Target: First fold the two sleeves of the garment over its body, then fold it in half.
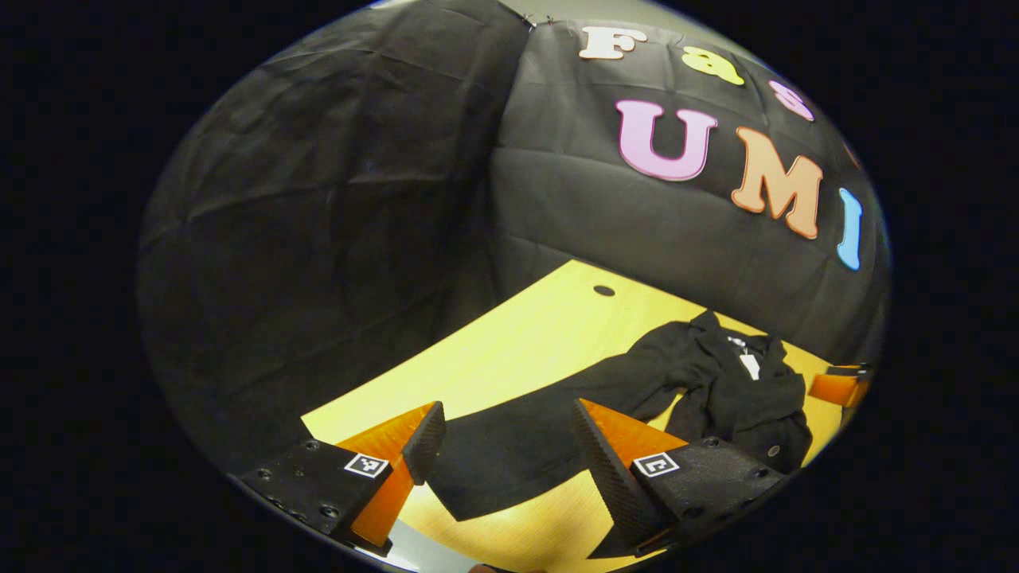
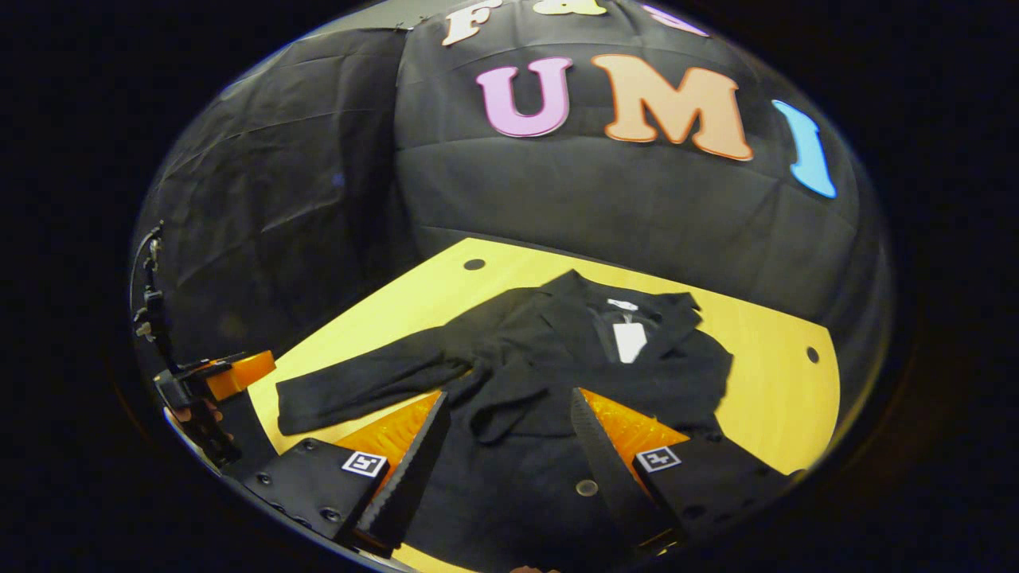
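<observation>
The table (image 2: 764,374) is yellow wood and fills the floor of the booth, with a small dark hole near its far left corner and another at its right edge. On it lies the black garment (image 2: 549,374), collar toward the far side, a white tag (image 2: 629,341) showing at the neck. Its body sits near the middle of the table; its right sleeve (image 2: 677,390) appears already drawn across the chest, though black on black makes the layers hard to separate. The left sleeve (image 2: 358,390) stretches out flat toward the left edge of the table, so the first step looks half done and this sleeve is the one in hand.

The left gripper (image 1: 505,454) hangs just above the cuff end of the left sleeve (image 1: 509,454), jaws wide, with the cloth lying between and beyond the fingers and neither finger pressing on it. The right gripper (image 2: 505,446) hovers over the near part of the body, above the hem where a button (image 2: 587,487) shows, jaws likewise wide and holding nothing.

The next move calls for the left gripper to drop onto the cuff, pinch a single layer off the wood, lift it and carry it rightward over the chest. The right gripper may need to pin the body so it does not drag.
</observation>
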Tool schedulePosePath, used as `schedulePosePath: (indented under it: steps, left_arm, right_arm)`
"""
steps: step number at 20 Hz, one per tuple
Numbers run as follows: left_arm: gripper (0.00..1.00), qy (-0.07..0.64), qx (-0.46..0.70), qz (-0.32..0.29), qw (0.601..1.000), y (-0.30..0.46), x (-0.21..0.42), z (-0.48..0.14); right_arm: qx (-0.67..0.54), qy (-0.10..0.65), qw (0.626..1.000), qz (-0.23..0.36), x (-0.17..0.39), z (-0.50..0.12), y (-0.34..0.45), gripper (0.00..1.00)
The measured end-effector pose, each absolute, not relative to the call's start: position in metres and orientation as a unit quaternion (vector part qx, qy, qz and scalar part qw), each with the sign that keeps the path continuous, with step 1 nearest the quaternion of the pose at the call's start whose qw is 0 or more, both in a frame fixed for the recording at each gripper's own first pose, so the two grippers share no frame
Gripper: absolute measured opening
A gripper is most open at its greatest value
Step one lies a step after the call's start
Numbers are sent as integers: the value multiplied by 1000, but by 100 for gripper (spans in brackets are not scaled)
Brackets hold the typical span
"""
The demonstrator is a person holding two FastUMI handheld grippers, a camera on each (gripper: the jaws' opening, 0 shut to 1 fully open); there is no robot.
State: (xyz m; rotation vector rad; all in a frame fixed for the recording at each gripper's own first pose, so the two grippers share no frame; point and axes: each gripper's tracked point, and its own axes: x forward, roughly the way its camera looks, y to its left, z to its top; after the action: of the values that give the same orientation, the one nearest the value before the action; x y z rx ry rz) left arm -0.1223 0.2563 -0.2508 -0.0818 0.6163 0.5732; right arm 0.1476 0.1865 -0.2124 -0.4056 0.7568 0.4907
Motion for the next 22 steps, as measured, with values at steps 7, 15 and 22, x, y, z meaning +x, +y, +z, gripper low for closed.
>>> schedulePosePath:
  steps: [7,15,22]
  left_arm:
    - [98,381,-70,328,862,274,-137,-333]
    - [96,349,-29,346,870,280,-141,-339]
    - [94,356,-16,321,878,275,-135,-343]
  right_arm:
    - [-186,335,908,168,116,-189,140,98]
    - [-159,337,917,140,120,-191,131,100]
    - [-138,348,915,149,118,-195,140,100]
